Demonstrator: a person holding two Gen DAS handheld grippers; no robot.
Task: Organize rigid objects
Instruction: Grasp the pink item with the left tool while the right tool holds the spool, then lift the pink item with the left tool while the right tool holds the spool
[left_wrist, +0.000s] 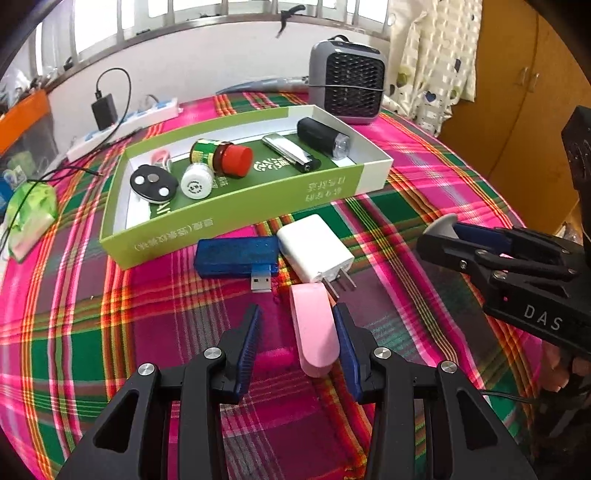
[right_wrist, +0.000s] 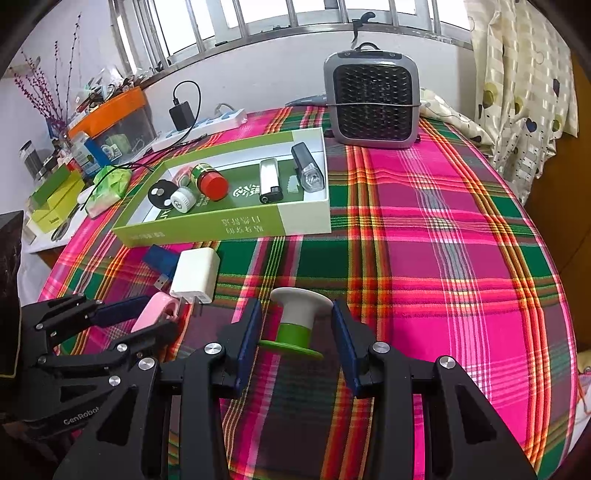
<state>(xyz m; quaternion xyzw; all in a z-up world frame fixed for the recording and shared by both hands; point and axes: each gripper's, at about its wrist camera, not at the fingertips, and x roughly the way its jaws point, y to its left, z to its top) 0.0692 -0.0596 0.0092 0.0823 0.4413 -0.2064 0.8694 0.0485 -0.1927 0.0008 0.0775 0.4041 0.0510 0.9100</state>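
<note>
A: Plaid cloth (right_wrist: 424, 229) on the table, green tray (left_wrist: 236, 212) toward the far edge, already part-filled. What's outside it?

B: Blue USB stick (left_wrist: 236, 256) and white charger (left_wrist: 314, 247) just beside the tray's near wall. My left gripper (left_wrist: 297, 332) stands wide around the pink clip (left_wrist: 314, 328), only one pad touching. My right gripper (right_wrist: 297, 326) carries the green-and-white spool (right_wrist: 297, 321), so both can go in.
</note>
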